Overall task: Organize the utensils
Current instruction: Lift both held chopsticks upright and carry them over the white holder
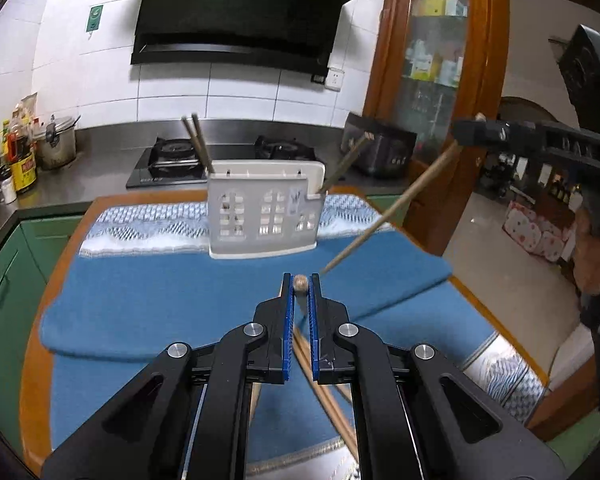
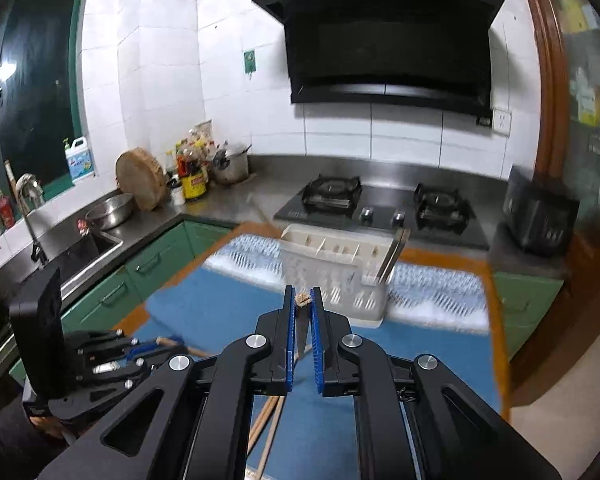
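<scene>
A white slotted utensil holder (image 1: 265, 208) stands on the blue cloth, with two chopsticks in its left end and one in its right end; it also shows in the right wrist view (image 2: 334, 276). My left gripper (image 1: 301, 283) is shut on a wooden chopstick (image 1: 300, 282), end-on between the blue pads. My right gripper (image 2: 302, 298) is shut on another chopstick (image 2: 302, 300); in the left wrist view that gripper (image 1: 474, 130) holds the chopstick (image 1: 384, 218) slanting down over the cloth. More chopsticks (image 1: 326, 390) lie on the cloth under the left gripper.
The blue cloth (image 1: 148, 292) covers a round wooden table (image 1: 40, 360). Behind are a gas hob (image 2: 376, 204), steel counter, pot and bottles (image 2: 196, 168), a sink (image 2: 84, 248) at left, and a wooden cabinet (image 1: 432, 64) at right.
</scene>
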Demonstrator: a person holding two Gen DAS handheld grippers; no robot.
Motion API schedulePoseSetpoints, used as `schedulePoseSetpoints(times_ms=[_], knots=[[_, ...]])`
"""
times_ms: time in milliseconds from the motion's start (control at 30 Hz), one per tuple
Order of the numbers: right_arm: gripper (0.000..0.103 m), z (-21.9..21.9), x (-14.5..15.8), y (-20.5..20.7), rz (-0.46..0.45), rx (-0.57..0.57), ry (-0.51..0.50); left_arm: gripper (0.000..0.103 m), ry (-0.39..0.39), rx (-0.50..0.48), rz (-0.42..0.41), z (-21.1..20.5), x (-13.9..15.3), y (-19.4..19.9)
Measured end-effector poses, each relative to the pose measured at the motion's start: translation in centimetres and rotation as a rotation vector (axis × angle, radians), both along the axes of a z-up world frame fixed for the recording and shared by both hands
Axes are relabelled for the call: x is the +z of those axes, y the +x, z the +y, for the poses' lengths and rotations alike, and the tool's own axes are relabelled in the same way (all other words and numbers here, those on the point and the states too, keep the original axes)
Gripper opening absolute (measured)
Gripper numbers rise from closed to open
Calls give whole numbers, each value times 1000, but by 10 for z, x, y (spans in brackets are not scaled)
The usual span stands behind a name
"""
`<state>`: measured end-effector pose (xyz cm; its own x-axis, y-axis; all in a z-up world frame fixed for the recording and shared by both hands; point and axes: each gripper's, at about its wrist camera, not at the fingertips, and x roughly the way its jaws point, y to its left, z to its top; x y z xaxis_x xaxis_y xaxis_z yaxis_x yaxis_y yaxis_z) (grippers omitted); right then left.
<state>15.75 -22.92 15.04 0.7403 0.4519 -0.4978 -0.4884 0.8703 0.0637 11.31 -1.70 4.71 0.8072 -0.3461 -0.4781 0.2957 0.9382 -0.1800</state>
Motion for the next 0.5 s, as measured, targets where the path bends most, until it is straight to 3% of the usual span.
schedulePoseSetpoints(times_ms=[267, 500], knots=[[7, 4, 54, 57, -71, -85, -67, 5, 28, -27, -11, -1, 30, 37], [7, 7, 46, 109, -46, -156, -87, 5, 36, -28, -64, 1, 67, 60]])
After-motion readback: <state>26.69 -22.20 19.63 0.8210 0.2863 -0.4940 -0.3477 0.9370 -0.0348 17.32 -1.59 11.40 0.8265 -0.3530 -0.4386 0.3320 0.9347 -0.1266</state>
